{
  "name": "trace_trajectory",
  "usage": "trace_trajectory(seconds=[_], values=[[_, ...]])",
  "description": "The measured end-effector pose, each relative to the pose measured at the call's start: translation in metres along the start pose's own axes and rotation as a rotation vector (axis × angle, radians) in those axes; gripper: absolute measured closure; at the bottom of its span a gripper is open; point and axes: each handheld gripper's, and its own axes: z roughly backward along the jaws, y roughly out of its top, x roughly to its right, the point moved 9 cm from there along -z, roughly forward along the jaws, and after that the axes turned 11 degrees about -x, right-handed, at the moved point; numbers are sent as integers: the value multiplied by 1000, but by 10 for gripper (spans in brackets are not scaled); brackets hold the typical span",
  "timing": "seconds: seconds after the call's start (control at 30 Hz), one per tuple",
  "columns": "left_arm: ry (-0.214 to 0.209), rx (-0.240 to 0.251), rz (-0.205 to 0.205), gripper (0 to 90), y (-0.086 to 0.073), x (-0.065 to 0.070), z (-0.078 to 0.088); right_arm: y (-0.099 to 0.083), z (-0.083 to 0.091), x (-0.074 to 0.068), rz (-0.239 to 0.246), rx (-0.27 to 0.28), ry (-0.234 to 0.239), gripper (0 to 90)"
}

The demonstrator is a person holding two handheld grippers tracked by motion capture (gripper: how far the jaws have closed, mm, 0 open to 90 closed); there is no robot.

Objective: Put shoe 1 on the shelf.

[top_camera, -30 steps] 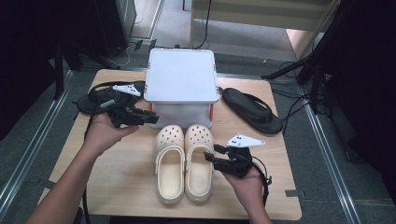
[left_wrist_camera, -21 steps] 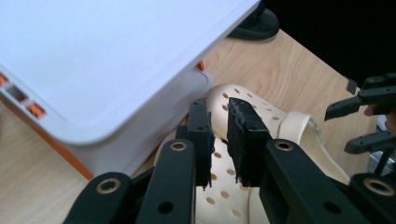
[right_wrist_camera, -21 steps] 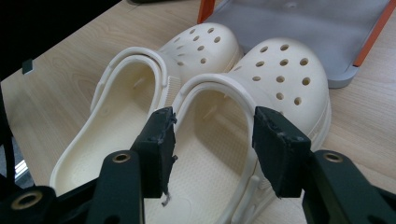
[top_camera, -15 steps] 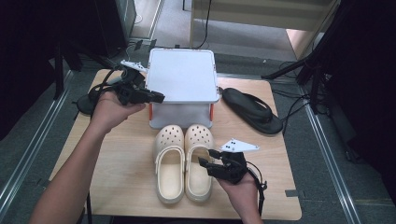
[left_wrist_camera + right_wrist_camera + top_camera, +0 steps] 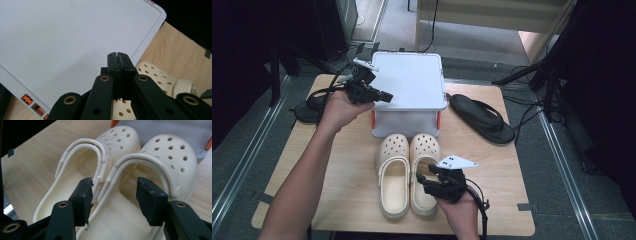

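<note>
Cream clogs point(image 5: 408, 177) sit side by side near the front edge of the table point(image 5: 337, 200), toes toward the white box point(image 5: 409, 87). The right gripper point(image 5: 424, 182) hovers over the heel of the right-hand clog point(image 5: 140, 195), jaws apart with that clog's inner side wall and strap between them; they have just been opening wider, and the pads press on nothing. It has slid a little closer over the clog than a second ago. The left gripper point(image 5: 384, 96) has travelled from the table's left side up over the box lid's left edge, and its jaws have just been closing; they now meet, with nothing between them. One black sandal point(image 5: 482, 117) lies right of the box, another point(image 5: 309, 107) at the left behind the left hand point(image 5: 339, 107). The box stands just behind the clogs' toes.
</note>
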Motion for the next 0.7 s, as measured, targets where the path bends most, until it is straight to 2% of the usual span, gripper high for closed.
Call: trace_trajectory(seconds=[0.13,0.17,0.37,0.57,0.7], values=[[-7,-6,-6,900,-5,1,-8,0,-7,-5,1,-5,-10,473],[4,-15,-9,900,-6,-1,-10,0,-12,-6,1,-14,-24,465],[-9,6,-7,900,-7,-1,-10,1,-20,-5,-13,-11,-42,437],[-9,11,-9,900,-8,-1,-11,5,-37,-4,-54,-12,-76,401],[-3,13,-10,900,-8,-1,-10,9,-47,-7,-92,-12,-60,384]])
